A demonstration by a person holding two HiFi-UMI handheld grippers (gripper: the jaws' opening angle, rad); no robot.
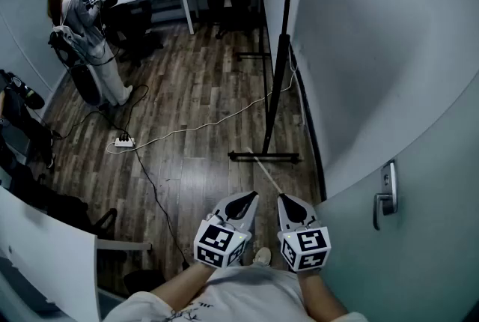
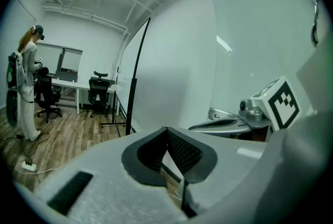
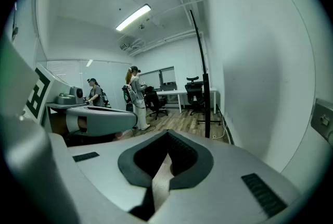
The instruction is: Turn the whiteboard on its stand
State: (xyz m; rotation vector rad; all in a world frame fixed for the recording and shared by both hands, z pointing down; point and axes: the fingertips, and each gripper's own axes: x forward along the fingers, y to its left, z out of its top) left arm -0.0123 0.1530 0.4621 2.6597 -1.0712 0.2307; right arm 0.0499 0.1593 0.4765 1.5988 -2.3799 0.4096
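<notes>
Both grippers are carried low and close to the operator's torso, side by side, angled slightly down toward the floor. The left gripper (image 1: 243, 201) has its jaws brought together at the tips with nothing between them. The right gripper (image 1: 292, 202) is likewise closed and empty. This posture reads as an approach or standby carry, and neither gripper touches the work item.

The work item is the white-panelled whiteboard on a black tubular floor stand (image 1: 278, 66). It stands ahead of the operator, near the pale wall on the right and well apart from both grippers. Its black foot bar (image 1: 262, 156) lies across the dark wood-plank floor (image 1: 194, 88). Parking the board along the wall probably keeps the room's walkway free. Turning it will likely need clearance from that wall.

Limits of observation:
- The board is seen almost edge-on, so its panel cannot be told apart from the wall behind it.
- No pivot, clamp or castor can be made out on the stand.
- The top of the upright is cut off by the upper edge of the head view.
- A thin white cable (image 1: 217, 118) runs from a white power strip (image 1: 123, 141) toward the stand. Whether it passes under the foot bar cannot be told.
</notes>
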